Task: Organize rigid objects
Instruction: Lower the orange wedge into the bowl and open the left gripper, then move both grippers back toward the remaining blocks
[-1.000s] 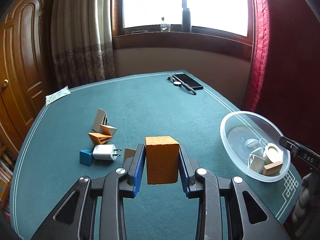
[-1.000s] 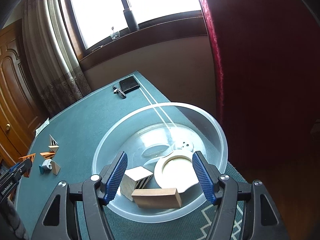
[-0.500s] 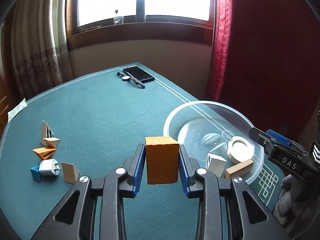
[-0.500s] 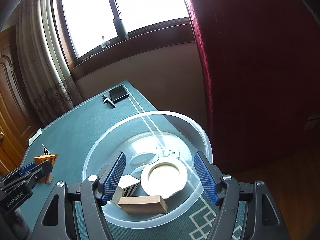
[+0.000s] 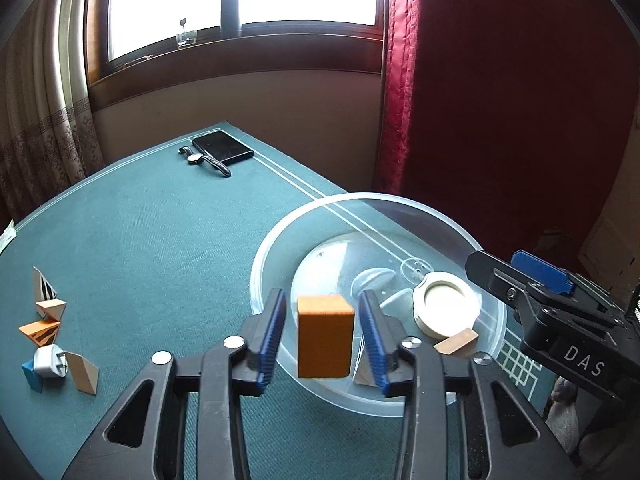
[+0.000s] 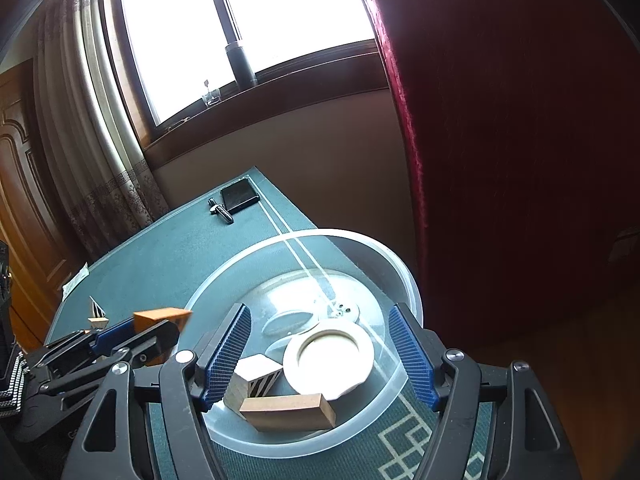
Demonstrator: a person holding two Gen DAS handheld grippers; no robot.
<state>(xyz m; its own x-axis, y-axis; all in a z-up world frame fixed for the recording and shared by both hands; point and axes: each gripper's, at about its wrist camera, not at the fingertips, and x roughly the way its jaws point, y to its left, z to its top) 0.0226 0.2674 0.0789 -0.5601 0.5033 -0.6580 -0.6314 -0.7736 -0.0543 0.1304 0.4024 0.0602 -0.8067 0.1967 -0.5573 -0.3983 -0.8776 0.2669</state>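
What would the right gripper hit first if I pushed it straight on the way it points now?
Probably the white ring lying in the clear bowl: it sits straight ahead between the right gripper's open jaws. Depth is uncertain.

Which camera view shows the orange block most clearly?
The left wrist view: the orange block sits whole between the opening left gripper, pads clear of it. The right wrist view shows only its top corner behind that gripper.
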